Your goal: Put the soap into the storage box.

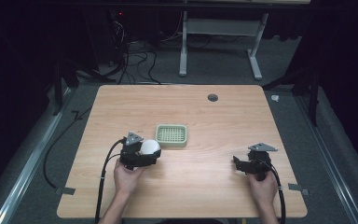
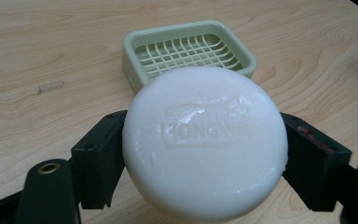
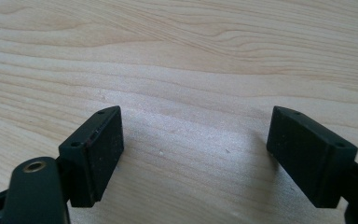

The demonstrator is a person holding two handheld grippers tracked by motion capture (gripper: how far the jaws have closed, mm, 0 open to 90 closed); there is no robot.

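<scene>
Left gripper view shows your left claw (image 2: 205, 154) clamped on the round white soap bar (image 2: 205, 144), one black jaw pressed against each side of it, the stamped face turned toward the camera. Just ahead of that claw, past the top edge of the soap, sits the pale green soap dish (image 2: 186, 46) on the worktop (image 2: 51, 56), its slatted insert bare. From the high view the left claw (image 1: 150, 150) holds the soap bar (image 1: 150, 146) just short of the soap dish (image 1: 171, 135), close beside its near corner and not yet over it.

Your right claw (image 3: 193, 140) stands wide open with nothing between its jaws, only bare wood ahead of it; in the high view it (image 1: 237, 162) rests well apart from the dish, off to the side.

I judge the pickup done: the soap looks lifted and firmly gripped. What is left is the short carry forward over the dish, the lowering onto the slats, and the release.
</scene>
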